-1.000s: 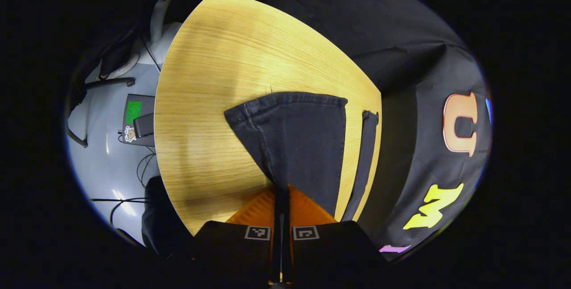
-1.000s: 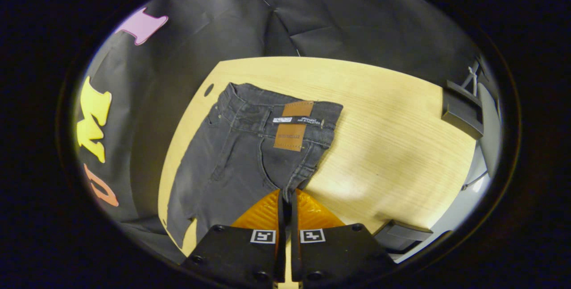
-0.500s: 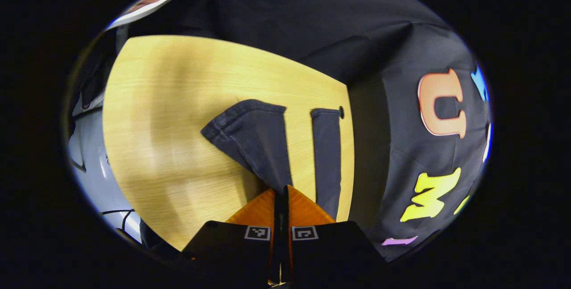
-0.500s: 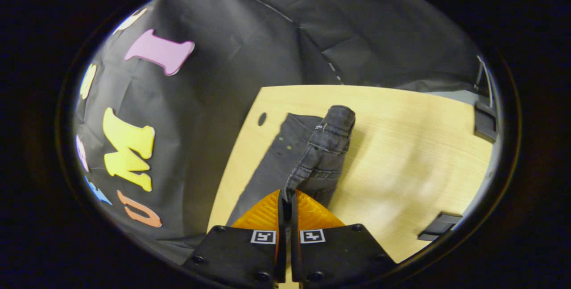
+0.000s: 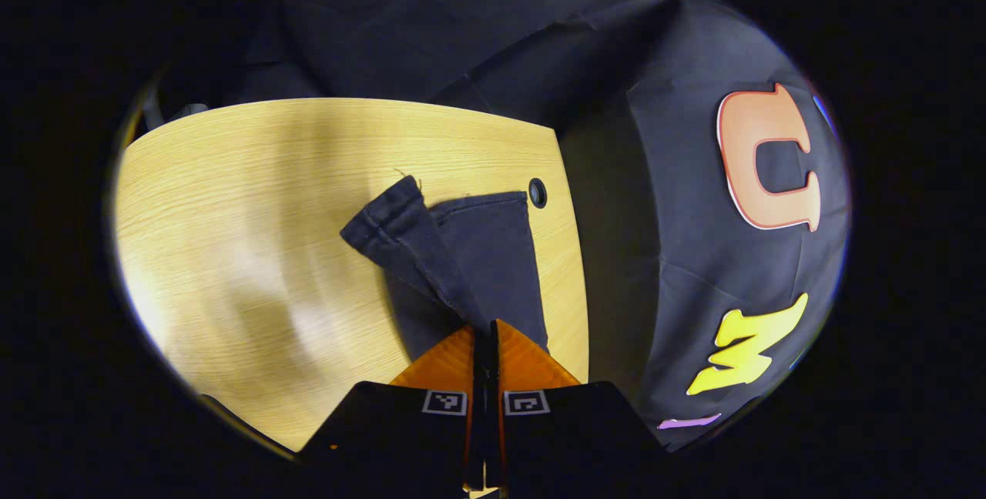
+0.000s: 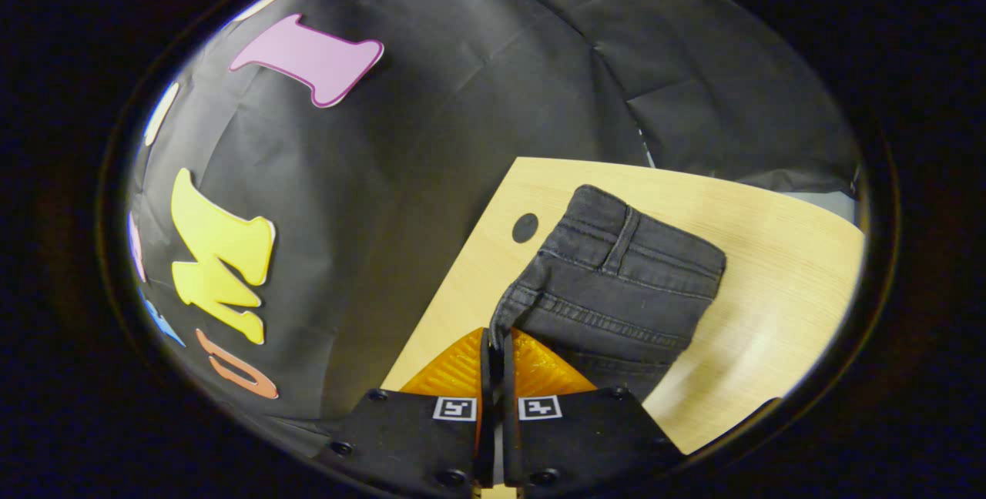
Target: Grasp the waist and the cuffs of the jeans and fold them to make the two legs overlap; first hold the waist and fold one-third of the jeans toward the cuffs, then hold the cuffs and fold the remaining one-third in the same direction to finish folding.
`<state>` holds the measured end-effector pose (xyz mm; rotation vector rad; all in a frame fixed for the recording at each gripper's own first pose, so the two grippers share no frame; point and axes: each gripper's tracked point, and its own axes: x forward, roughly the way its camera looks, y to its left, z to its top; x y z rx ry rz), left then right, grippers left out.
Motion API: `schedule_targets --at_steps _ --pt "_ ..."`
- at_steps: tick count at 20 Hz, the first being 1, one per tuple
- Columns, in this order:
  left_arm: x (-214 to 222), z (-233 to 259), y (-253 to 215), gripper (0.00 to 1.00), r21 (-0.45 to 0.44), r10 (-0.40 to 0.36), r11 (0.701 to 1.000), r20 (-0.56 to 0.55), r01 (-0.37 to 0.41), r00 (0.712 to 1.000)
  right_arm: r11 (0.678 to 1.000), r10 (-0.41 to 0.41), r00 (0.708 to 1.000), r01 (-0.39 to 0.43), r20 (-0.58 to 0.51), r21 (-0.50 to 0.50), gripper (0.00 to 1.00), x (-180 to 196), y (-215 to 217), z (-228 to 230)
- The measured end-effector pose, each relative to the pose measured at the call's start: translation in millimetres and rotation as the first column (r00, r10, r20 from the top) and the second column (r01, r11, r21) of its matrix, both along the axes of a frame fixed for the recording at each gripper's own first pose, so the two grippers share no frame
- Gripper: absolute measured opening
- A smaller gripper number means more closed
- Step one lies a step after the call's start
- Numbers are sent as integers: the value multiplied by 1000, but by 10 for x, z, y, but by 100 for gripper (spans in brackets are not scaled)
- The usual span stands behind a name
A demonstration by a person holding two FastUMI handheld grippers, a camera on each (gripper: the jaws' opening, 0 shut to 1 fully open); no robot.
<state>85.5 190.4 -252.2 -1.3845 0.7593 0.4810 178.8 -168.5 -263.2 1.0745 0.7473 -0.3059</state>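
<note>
Denim jeans (image 6: 616, 283) on wooden table (image 5: 254, 199), waist pinched in my right gripper (image 6: 495, 345), cuff (image 5: 400, 233) pinched in my left gripper (image 5: 485, 337) and lifted ahead of those jaws.

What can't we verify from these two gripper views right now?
- Left gripper view: the left gripper pinches a dark denim jeans leg; the waist end runs out of sight behind the gripper's body.
- Right gripper view: the right gripper clamps the dark denim waistband; the cuffs are cut off below, behind the gripper.
- Whether the legs overlap evenly: neither view covers the full length.
- Light wooden table: near part smeared by blur.
</note>
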Motion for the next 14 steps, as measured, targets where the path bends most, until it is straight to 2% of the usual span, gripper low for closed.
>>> schedule_targets --at_steps 1,5,8,11,13,14 --pt "165 -18 7 4 -3 -2 1000 2 2 1000 1000 -5 1000 5 4 -1 6 138 23 -18" --pt "736 -302 17 4 59 -75 995 -50 77 996 998 32 999 -33 -27 -53 5 532 98 -290" --pt "1156 -522 -18 4 28 -65 997 -63 66 996 997 24 997 -28 -70 -66 6 718 102 -558" --pt "1352 -773 -90 5 36 -87 995 -114 92 990 998 16 993 -22 -113 -56 5 766 77 -853" --pt "1414 -807 -136 5 43 -99 994 -130 105 987 998 11 991 -20 -133 -65 6 751 91 -869" --pt "1445 -805 -154 5 44 -98 994 -121 104 988 997 10 990 -21 -142 -71 1 737 101 -846"
